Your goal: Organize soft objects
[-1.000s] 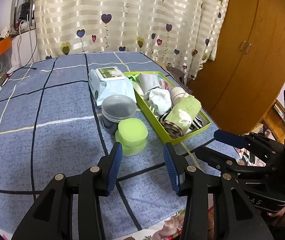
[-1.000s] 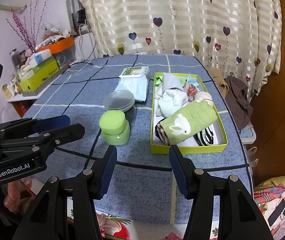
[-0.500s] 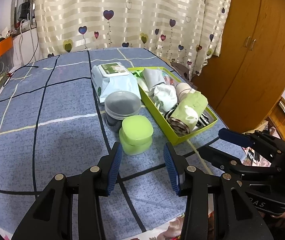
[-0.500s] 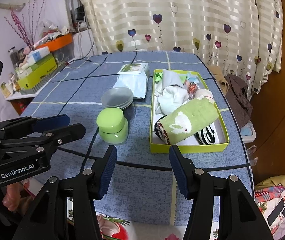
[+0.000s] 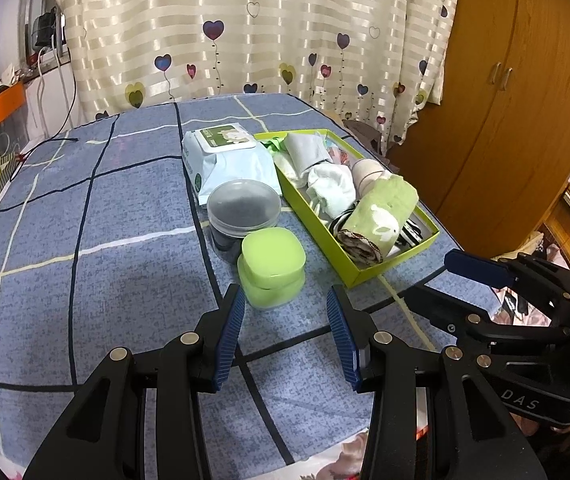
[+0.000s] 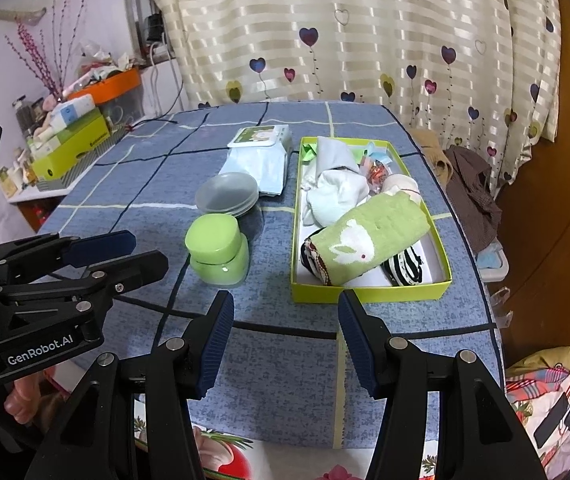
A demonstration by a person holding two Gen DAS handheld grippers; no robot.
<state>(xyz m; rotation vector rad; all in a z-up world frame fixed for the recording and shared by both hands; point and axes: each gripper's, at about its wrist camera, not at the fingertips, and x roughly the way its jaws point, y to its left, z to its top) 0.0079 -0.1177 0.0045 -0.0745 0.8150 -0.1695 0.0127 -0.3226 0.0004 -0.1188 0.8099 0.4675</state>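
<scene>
A lime green box (image 6: 441,278) (image 5: 365,276) on the blue checked table holds soft things: a rolled green towel with a white rabbit (image 6: 369,240) (image 5: 381,216), a white sock bundle (image 6: 337,196) (image 5: 331,192), a striped black-and-white roll (image 6: 405,266) and a grey cloth (image 5: 309,152). My left gripper (image 5: 285,304) hovers open and empty just short of a green lidded jar (image 5: 271,264). My right gripper (image 6: 285,304) is open and empty near the box's front edge. Each gripper shows in the other's view, the right gripper (image 5: 481,276) and the left gripper (image 6: 113,254).
A wet-wipes pack (image 6: 259,152) (image 5: 229,156) lies behind a clear round tub with a lid (image 5: 243,210) (image 6: 227,194). Boxes and clutter (image 6: 73,136) crowd a shelf at the left. A heart-print curtain hangs behind; a wooden wardrobe (image 5: 517,92) stands at the right. Clothes (image 6: 469,184) lie beside the table.
The left wrist view has shifted slightly, so the objects sit a little lower and nearer its fingers. Both grippers stay open; nothing on the table has moved.
</scene>
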